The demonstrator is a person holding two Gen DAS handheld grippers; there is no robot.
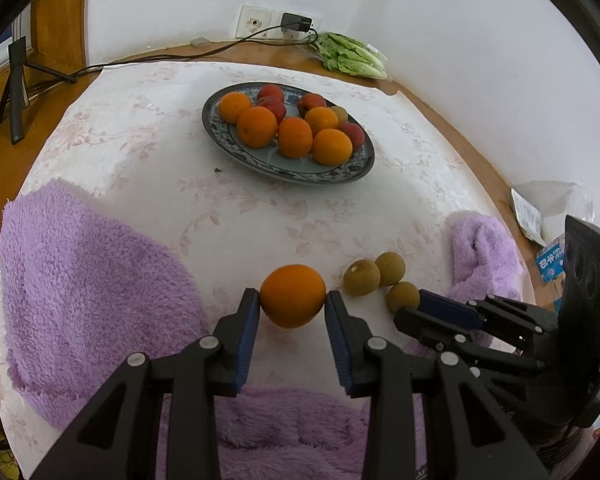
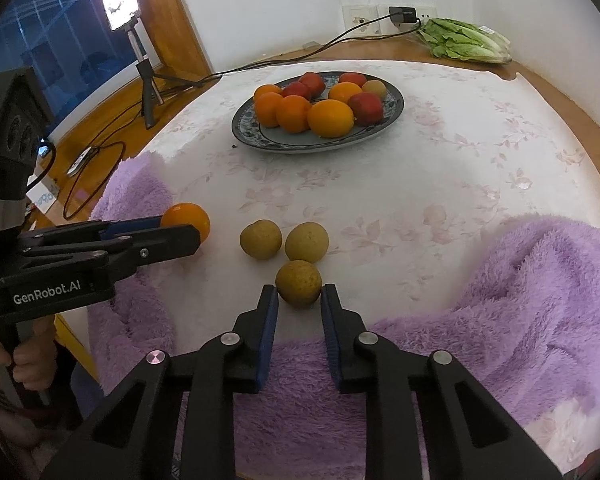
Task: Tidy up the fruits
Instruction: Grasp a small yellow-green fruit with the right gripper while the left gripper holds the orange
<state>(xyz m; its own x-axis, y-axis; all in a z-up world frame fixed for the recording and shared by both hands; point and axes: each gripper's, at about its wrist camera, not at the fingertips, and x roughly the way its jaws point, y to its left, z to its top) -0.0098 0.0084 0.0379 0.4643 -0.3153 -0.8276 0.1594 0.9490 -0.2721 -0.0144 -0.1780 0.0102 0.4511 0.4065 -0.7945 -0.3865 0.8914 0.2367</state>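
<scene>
Left gripper pinching an orange, right gripper squeezing the 6 o'clock round kiwi; no clear long axis

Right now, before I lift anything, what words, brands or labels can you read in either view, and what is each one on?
"GenRobot.AI": white lettering on the side of the left gripper body, in the right wrist view.
Blue packet at the table's right edge, left wrist view: white characters, too distorted to read.
White wrapper beside it: fine print, too small.
Lettuce bag: label too small.
Nothing else readable.
</scene>
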